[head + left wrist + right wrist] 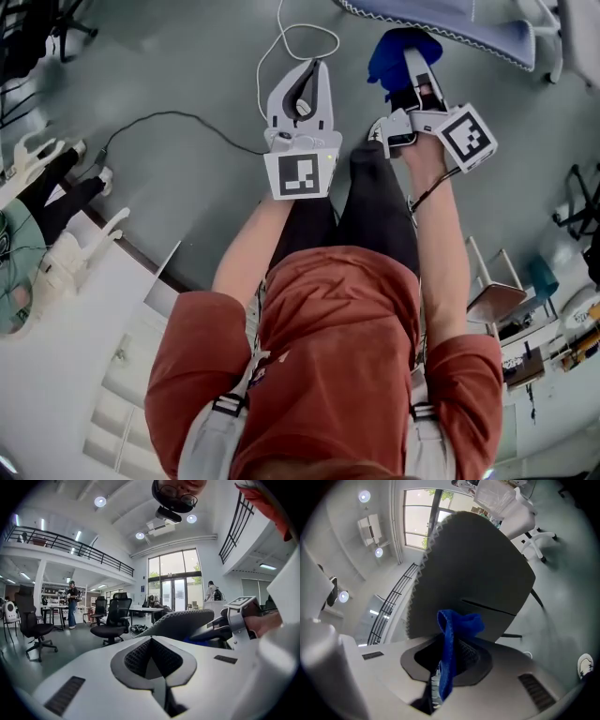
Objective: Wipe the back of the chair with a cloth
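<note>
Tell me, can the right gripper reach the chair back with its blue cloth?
Probably yes: the right gripper, shut on the blue cloth, faces the chair back with nothing between them.

Left gripper (152, 652) jaws meet, seemingly empty, before the chair back (183, 620).

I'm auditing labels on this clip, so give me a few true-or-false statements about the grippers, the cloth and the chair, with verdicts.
1. The right gripper is shut on a blue cloth. True.
2. The chair back fills much of the right gripper view, just beyond the cloth. True.
3. The left gripper grips the chair back. False: its jaws are together with nothing between them.
4. The person's top is blue. False: it is rust red; only the cloth is blue.
</note>
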{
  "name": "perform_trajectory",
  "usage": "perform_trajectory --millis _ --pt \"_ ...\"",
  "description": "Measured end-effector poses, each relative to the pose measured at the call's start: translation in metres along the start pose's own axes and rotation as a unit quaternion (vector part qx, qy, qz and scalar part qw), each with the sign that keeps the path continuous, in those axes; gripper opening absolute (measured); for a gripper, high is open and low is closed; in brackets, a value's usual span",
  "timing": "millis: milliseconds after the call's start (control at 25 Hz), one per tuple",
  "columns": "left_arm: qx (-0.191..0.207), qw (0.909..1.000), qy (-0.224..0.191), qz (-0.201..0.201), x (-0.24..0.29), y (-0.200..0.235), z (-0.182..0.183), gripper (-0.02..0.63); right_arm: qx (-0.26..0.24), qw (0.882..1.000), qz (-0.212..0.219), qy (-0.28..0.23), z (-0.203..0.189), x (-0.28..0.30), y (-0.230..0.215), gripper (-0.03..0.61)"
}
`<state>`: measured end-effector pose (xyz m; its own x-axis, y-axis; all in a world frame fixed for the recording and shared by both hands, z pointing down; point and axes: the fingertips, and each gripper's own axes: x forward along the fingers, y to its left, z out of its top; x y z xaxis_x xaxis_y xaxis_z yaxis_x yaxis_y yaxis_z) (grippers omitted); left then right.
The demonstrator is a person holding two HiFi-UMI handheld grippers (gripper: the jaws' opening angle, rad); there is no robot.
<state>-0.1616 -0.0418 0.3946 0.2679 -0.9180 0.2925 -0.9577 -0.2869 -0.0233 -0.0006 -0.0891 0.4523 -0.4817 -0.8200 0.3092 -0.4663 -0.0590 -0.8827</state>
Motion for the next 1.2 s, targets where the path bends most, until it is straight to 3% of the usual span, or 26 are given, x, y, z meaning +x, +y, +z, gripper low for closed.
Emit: perform_trajectory --millis 120,160,280,320,440,520,840,1200 --pt "0.008 0.9998 0.018 -0.01 0.024 0.039 -0.055 0.014 -0.036 0.997 0.061 0.019 -0.048 0.064 -0.022 0.057" --pt "0.007 0.9994 0.031 -0.015 0.034 0.051 -0.075 0.014 -0.029 0.998 0.054 0.028 -0.066 0.083 -0.039 0.057" --pt "0.013 0.9994 -0.002 -0.032 0.05 0.049 -0.095 0.014 0.057 0.995 -0.074 0.041 -0.104 0.095 -0.117 0.057" --pt "0.015 0.9991 -0.017 -0.035 0.049 0.043 -0.096 0.014 0.074 0.992 -0.09 0.038 -0.111 0.098 -0.135 0.057" --pt "0.009 0.9988 -0.03 -0.038 0.048 0.058 -0.115 0.014 0.089 0.995 -0.035 0.028 -0.138 0.145 -0.152 0.057" --pt "0.004 0.9991 -0.026 -0.033 0.053 0.084 -0.132 0.014 0.104 0.994 -0.025 0.021 -0.156 0.182 -0.162 0.057" --pt "-0.035 0.9992 0.015 -0.014 0.059 0.12 -0.172 0.014 0.179 0.979 -0.037 -0.085 -0.136 0.236 -0.208 0.057" --pt "-0.037 0.999 0.025 -0.01 0.062 0.126 -0.177 0.014 0.169 0.982 -0.035 -0.072 -0.137 0.238 -0.201 0.056"
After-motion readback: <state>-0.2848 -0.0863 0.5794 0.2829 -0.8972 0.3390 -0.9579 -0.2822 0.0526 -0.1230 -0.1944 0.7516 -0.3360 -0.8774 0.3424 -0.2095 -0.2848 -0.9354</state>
